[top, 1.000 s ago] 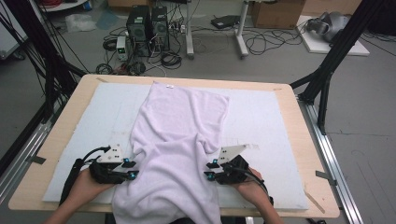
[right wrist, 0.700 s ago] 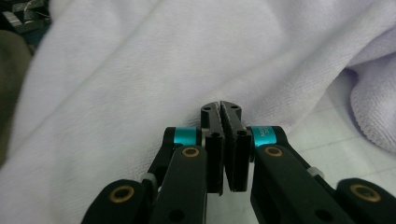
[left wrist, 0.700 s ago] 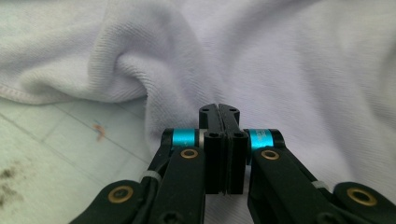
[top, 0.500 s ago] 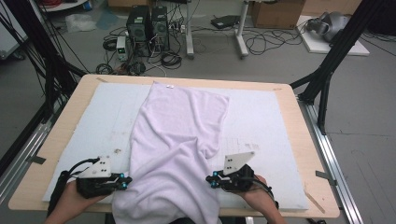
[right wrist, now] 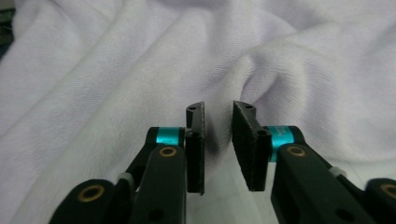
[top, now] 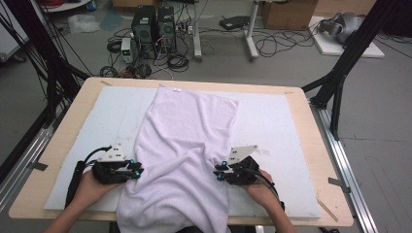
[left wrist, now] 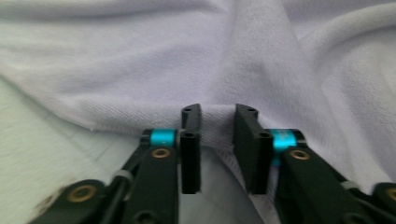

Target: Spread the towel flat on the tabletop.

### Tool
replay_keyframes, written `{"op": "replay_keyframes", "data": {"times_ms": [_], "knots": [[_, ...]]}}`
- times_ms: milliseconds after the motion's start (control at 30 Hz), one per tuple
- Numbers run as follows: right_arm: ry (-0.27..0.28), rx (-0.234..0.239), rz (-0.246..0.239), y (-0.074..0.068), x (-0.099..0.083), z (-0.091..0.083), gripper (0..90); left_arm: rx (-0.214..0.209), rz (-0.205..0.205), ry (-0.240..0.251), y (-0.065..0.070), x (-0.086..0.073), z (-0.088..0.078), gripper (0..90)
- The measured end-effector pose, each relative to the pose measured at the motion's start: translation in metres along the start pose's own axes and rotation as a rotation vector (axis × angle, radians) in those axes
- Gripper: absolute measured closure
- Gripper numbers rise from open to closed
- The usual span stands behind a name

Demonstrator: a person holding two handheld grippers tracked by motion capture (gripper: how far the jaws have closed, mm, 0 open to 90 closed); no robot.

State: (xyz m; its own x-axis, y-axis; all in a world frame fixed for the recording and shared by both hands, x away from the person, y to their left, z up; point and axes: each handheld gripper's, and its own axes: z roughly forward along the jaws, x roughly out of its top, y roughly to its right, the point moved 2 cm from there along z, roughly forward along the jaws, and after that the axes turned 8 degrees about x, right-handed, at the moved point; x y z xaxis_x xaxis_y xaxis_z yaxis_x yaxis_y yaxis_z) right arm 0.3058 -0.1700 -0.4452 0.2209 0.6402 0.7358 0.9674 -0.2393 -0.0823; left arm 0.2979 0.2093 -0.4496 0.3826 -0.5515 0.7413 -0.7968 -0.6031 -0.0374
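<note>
1. No readable text, label, brand, number or sign anywhere.
2. Small white tag at the far edge of the towel, upper middle of the high view: too small to read.
3. Computer towers on the floor, upper left: no legible marking.

A light wooden worktop is carrying a pale blue mat that is covering nearly its whole surface. A lilac towel is lying on the mat, running from near the far edge down the middle and hanging over the near edge.
</note>
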Motion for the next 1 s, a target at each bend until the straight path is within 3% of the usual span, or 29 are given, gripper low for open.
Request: {"op": "replay_keyframes", "data": {"times_ms": [33, 100, 133, 200, 267, 400, 500, 567, 633, 767, 1000], "knots": [[-0.009, 0.0, -0.003, 0.0, 0.001, 0.004, 69.7, -0.029, -0.012, -0.018, 0.002, 0.001, 0.006, 62.1], [-0.025, 0.006, 0.006, 0.001, 0.002, 0.012, 68.1, -0.016, 0.004, -0.01, 0.005, 0.002, 0.009, 58.3], [-0.035, 0.006, 0.004, 0.001, 0.003, 0.016, 68.4, -0.001, 0.011, -0.01, 0.004, 0.002, 0.009, 60.8], [-0.042, 0.013, -0.002, -0.001, 0.004, 0.019, 77.3, 0.012, 0.017, -0.007, 0.002, 0.001, 0.007, 77.3], [-0.052, 0.006, -0.014, -0.002, 0.005, 0.017, 83.3, 0.019, 0.017, -0.015, 0.0, 0.0, 0.004, 83.3], [-0.041, -0.014, 0.011, 0.0, 0.001, 0.003, 84.8, 0.073, 0.012, 0.001, -0.007, -0.002, -0.015, 83.7], [-0.029, -0.035, 0.017, -0.003, -0.002, -0.015, 84.7, 0.105, -0.027, 0.029, -0.016, -0.007, -0.037, 81.9], [-0.026, -0.042, -0.004, -0.008, -0.002, -0.026, 83.7, 0.118, -0.052, 0.032, -0.021, -0.01, -0.046, 74.5], [0.016, -0.022, -0.003, -0.01, -0.003, -0.035, 80.1, 0.113, -0.061, 0.04, -0.022, -0.012, -0.05, 68.6], [0.059, -0.047, 0.022, -0.005, -0.004, -0.046, 78.0, 0.083, -0.033, 0.031, -0.016, -0.009, -0.041, 63.5], [0.101, -0.073, 0.037, 0.011, 0.006, -0.041, 77.2, 0.048, -0.009, 0.026, -0.013, 0.01, -0.009, 63.3]]}}
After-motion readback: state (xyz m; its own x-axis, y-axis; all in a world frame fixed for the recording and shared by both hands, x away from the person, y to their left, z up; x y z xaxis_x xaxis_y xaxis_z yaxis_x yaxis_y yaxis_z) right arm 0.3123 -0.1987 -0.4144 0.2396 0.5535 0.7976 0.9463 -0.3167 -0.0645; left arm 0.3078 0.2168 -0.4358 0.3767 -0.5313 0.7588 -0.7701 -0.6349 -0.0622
